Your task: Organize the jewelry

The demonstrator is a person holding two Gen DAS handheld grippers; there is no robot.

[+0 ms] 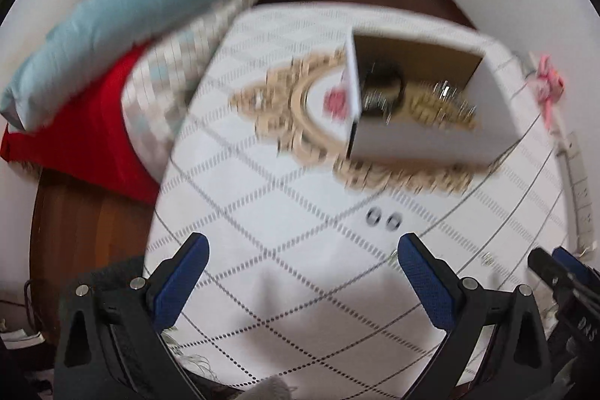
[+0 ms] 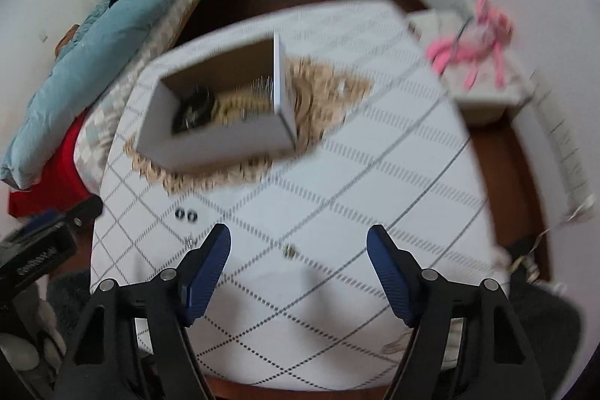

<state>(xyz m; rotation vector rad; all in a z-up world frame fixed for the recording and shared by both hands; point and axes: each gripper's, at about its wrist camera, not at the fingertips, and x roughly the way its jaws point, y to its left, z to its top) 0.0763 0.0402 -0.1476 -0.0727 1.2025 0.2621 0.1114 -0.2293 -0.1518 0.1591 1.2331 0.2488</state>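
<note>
A white cardboard box (image 1: pixel 423 137) (image 2: pixel 213 145) stands on an ornate gold tray (image 1: pixel 296 104) (image 2: pixel 322 89). It holds a dark round piece and gold chains. Two small dark rings (image 1: pixel 382 218) (image 2: pixel 186 215) lie side by side on the white patterned cloth in front of it. A tiny metal piece (image 2: pixel 289 251) lies on the cloth between my right fingers, untouched. Another small piece (image 2: pixel 190 241) (image 1: pixel 487 259) lies near it. My left gripper (image 1: pixel 302 246) and right gripper (image 2: pixel 298 238) both hang open above the cloth with nothing held.
The table (image 1: pixel 285 287) (image 2: pixel 375 175) ends close on all sides. A bed with a blue quilt (image 1: pixel 123 10) (image 2: pixel 97 36) and red sheet lies to the left. A pink toy (image 2: pixel 476 36) sits on a white stand at the right. Dark floor lies beyond.
</note>
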